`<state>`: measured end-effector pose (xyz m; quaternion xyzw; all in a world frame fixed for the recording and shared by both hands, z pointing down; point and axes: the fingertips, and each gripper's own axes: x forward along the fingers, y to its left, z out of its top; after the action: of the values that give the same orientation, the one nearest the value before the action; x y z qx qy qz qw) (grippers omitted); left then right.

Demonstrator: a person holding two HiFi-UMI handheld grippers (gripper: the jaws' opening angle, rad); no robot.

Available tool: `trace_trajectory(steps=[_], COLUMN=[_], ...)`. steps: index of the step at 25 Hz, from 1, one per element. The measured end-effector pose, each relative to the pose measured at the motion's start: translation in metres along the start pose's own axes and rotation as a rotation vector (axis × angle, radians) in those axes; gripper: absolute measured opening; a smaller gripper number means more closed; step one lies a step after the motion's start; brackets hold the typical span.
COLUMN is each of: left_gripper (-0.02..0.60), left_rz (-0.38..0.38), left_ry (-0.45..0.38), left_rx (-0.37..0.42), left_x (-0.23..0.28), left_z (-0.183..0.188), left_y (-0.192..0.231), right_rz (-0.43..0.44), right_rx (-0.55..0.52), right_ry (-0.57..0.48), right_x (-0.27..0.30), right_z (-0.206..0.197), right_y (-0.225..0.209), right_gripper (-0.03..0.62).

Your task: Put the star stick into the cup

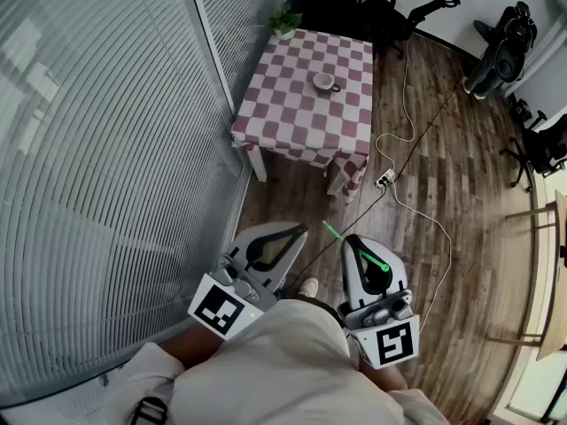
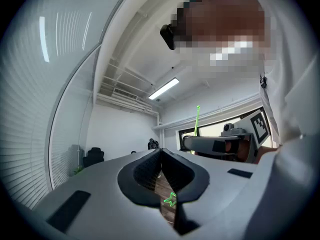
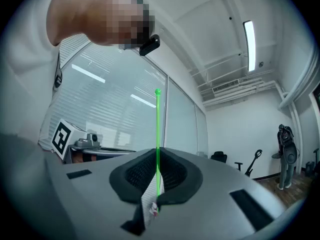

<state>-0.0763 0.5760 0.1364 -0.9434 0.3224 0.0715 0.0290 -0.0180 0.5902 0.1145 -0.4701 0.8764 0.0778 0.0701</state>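
Head view: cup [image 1: 325,81] on table [image 1: 285,113]; right tool [image 1: 353,240] clamps star stick [image 1: 333,231].

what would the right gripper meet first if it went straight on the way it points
Nothing close: wooden floor ahead, then probably the checked table near its front corner; height unclear.

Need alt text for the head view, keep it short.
Seen from above, a person holds a claw in each hand. The right claw is shut on a thin green star stick that points toward a checkered table ahead, where a cup stands. The left claw is shut, and cables cross the wooden floor.
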Motion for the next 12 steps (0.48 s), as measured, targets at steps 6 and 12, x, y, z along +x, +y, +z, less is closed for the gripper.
trace_trajectory(steps=[6,12], left_gripper=[0.032,0.032], left_rz=[-0.016,-0.025], left_ry=[0.010,0.010], left_rx=[-0.003,0.001], left_x=[0.008,0.028], left_z=[0.002,-0.002], left_y=[-0.009,-0.020], right_rz=[0.020,0.019], right_rx=[-0.037,0.020], right_ry=[-0.034,-0.012], right_x=[-0.009,-0.016], right_z=[0.008,0.005], right_y=[-0.008,-0.025], right_gripper=[0.037,0.037])
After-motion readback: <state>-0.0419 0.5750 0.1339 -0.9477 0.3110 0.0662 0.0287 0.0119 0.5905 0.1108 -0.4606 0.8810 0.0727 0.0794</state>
